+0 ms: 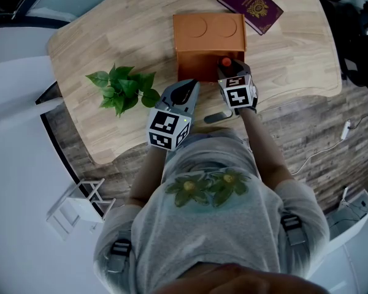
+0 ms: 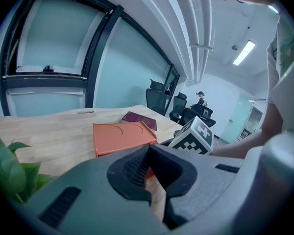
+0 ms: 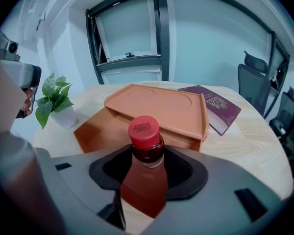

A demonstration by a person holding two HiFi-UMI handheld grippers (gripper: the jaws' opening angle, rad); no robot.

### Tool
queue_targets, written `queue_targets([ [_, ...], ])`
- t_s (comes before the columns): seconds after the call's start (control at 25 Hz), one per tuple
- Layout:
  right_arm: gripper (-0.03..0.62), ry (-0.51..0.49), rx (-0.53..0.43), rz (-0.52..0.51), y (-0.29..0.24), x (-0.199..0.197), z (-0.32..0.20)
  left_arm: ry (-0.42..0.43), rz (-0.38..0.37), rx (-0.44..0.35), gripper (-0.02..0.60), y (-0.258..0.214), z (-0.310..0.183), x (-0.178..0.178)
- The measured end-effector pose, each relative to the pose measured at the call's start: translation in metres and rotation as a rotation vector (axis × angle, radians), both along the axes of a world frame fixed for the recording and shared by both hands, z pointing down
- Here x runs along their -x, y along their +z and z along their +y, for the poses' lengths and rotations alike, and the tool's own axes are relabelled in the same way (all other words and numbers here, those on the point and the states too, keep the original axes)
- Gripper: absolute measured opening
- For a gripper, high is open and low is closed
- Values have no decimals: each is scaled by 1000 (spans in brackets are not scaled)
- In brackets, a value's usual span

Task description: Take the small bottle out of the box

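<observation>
head view: small bottle [image 1: 226, 62] shows red cap only, rest under right gripper [image 1: 229, 70] | box [image 1: 208, 32] interior not readable | dark item [image 1: 217, 117] lower centre, half under gripper, unidentifiable | right gripper view: cap print blurred, bottle base behind jaws | left gripper view: plant [image 2: 5, 170] cut by left edge | far person [image 2: 201, 98] too small to tell

One box [image 1: 208, 38], one small bottle [image 3: 147, 153], one potted plant [image 1: 122, 89], one maroon booklet [image 1: 250, 5], two hand-held grippers [image 1: 187, 87] [image 1: 228, 66], one tabletop [image 1: 135, 23].
</observation>
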State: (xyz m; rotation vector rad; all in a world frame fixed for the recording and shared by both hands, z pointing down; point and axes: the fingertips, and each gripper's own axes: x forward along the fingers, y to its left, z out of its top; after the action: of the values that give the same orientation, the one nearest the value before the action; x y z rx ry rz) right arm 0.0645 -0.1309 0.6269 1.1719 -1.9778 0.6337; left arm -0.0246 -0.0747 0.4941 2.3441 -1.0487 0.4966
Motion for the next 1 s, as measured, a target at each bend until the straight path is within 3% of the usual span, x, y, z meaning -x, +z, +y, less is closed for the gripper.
queue_targets([
  [1.0, 201, -1, -18, -37, -12, -1, 4, -4, -2, -21, 8, -6, 4, 4],
])
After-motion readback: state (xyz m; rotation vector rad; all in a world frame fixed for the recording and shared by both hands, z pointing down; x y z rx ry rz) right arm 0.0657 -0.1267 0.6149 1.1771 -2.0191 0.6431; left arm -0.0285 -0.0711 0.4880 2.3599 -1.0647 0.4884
